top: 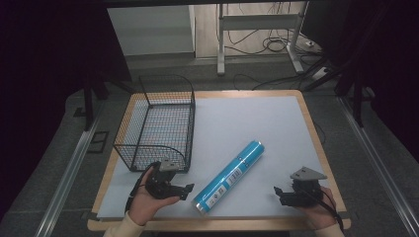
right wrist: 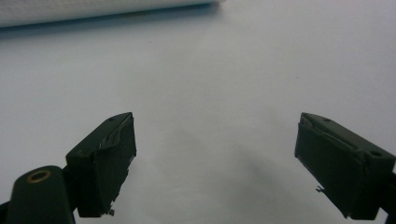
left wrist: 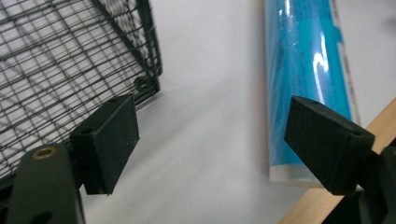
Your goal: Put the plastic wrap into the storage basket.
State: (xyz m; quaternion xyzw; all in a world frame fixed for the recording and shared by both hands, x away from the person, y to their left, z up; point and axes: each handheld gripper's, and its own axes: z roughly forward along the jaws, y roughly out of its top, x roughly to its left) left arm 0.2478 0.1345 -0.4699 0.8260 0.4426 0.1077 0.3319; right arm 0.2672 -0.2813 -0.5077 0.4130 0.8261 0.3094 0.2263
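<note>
The blue roll [top: 229, 177] is lying on its side on the white-covered surface [top: 257, 118], running diagonally from the near edge up toward the far right. It is resting between the two grippers and touching neither. The black wire basket [top: 157, 123] is standing upright at the left of the surface, apart from the roll, and its floor is showing nothing inside.

The left gripper [top: 184, 191] is hovering just in front of the basket's near corner, pointing toward the near end of the roll. Its jaws are standing partly open and are holding nothing; in the left gripper view the roll [left wrist: 303, 70] is lying beyond the right-hand pad, with bare surface between the pads and the basket mesh [left wrist: 70, 70] at the left.

The right gripper [top: 279, 193] is resting near the right front corner of the surface, well apart from the roll. Its jaws are standing wide open and empty, with bare surface [right wrist: 210, 93] ahead of them.

Judged step: approach, before any grasp. The roll is probably bound for the basket, and the left gripper is the nearer.

Next move, as judged: the left gripper needs to shift toward the roll until the roll's body lies between the pads, and the opening must exceed the roll's width. Because the roll is long, a grip near its end is likely to let it tip; a second grip by the right gripper is advisable.
</note>
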